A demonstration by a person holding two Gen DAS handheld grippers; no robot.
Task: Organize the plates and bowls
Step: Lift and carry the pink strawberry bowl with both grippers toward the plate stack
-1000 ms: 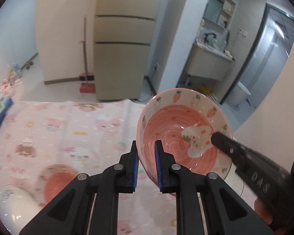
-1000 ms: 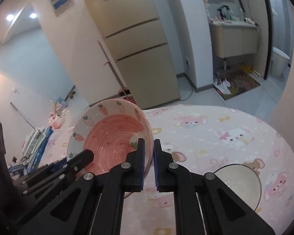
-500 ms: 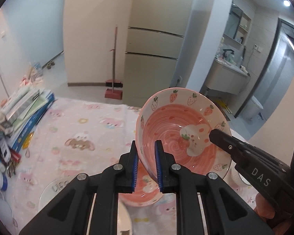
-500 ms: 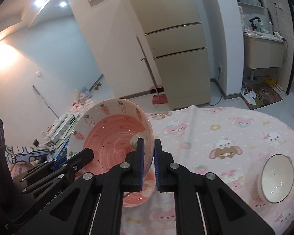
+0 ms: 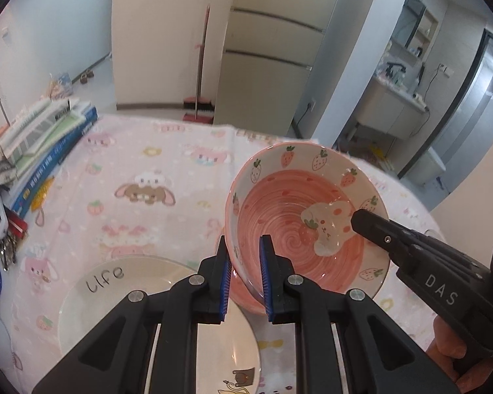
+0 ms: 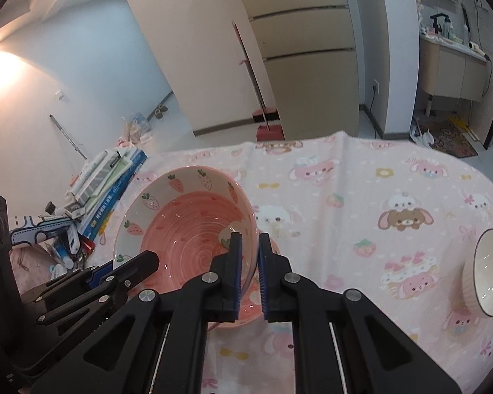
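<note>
Strawberry bowl (image 5: 299,229) hangs tilted above the table, pinched at two spots on its rim, and I am holding it with both tools. My left gripper (image 5: 245,275) has its blue pads pressed onto the near-left rim wall, one pad inside and one outside. My right gripper (image 6: 248,271) clamps the opposite edge the same way, with the bowl wall caught between its pads.

Under the bowl, in the right wrist view, I can see a pink dish (image 6: 246,312) lying on the tablecloth (image 6: 361,197); its edge shows just below the bowl's underside, but I cannot tell if the two touch.

In the left wrist view a cream plate (image 5: 92,298) marked "life" lies near and to the left, its right edge passing under my left tool. Whether the bowl overhangs that plate I cannot judge.

A stack of books (image 5: 42,138) crowds the far-left edge of the table, with small clutter just in front of it. A ribbed white bowl (image 6: 486,275) sits well apart at the right edge of the table.

Between that bowl and the one I hold, the cloth lies bare. The far side of the table, toward the fridge (image 6: 309,52) and broom (image 5: 200,75), is bare cloth too.
</note>
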